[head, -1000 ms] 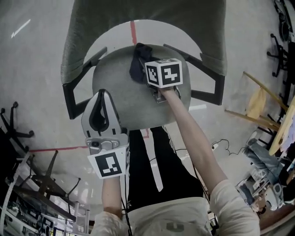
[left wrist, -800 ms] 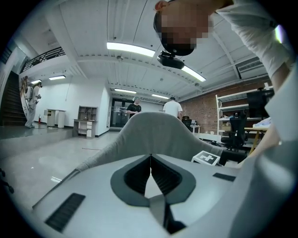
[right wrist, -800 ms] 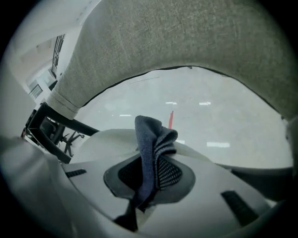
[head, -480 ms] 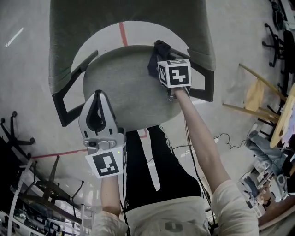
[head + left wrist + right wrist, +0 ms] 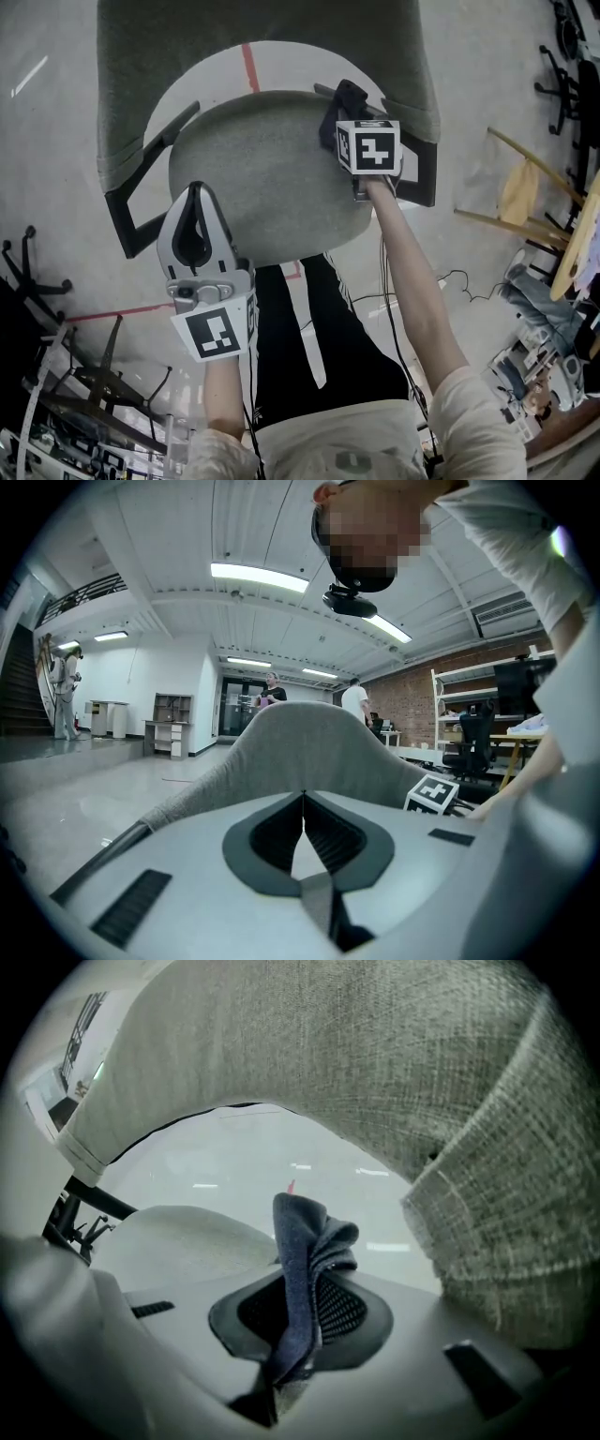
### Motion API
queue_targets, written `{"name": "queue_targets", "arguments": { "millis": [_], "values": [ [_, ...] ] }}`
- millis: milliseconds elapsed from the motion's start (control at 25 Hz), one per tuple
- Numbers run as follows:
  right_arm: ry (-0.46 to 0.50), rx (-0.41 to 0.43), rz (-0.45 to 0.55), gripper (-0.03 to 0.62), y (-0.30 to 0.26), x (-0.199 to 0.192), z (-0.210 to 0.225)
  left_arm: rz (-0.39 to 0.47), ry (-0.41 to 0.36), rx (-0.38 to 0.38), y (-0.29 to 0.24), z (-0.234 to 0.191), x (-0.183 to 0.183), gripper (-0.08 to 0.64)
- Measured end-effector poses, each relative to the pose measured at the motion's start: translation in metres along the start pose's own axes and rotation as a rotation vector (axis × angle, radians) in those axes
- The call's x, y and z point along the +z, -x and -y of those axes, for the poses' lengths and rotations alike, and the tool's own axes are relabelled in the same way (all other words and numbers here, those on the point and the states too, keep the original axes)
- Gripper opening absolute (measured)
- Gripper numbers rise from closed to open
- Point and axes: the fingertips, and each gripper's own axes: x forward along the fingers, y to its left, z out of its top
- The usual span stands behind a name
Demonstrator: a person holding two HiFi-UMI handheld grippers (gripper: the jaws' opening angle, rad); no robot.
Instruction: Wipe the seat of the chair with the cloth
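Observation:
The grey fabric chair seat fills the middle of the head view, with its tall backrest beyond it. My right gripper is at the seat's rear right corner, shut on a dark blue cloth. In the right gripper view the cloth stands bunched up out of the jaws, with the seat to the left and the backrest close above. My left gripper hovers at the seat's front left edge. Its jaws meet at the tips and hold nothing.
Black armrests flank the seat. A red tape line runs on the floor behind the chair. Folded chair frames lie at the left and a yellow wooden frame at the right. The person's legs stand against the seat's front.
My right gripper has slid the cloth from the rear middle of the seat toward its rear right corner. My left gripper has stayed by the front left edge.

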Motion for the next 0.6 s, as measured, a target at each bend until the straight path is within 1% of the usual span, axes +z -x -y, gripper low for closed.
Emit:
{"name": "queue_targets", "arguments": {
  "millis": [160, 440, 520, 600],
  "values": [
    [0.02, -0.028, 0.001, 0.057, 0.001, 0.0, 0.002, -0.002, -0.001, 0.005, 0.002, -0.001, 0.0, 0.015],
    [-0.014, -0.034, 0.003, 0.057, 0.001, -0.001, 0.005, 0.003, -0.003, 0.044, 0.007, -0.015, 0.0, 0.015],
    [-0.016, -0.032, 0.024, 0.057, 0.004, 0.003, 0.004, 0.009, -0.005, 0.058, 0.01, -0.019, 0.003, 0.015],
    [-0.025, -0.007, 0.074, 0.057, 0.013, 0.011, -0.001, 0.02, -0.008, 0.072, 0.013, -0.025, 0.006, 0.015]
  ]
}}
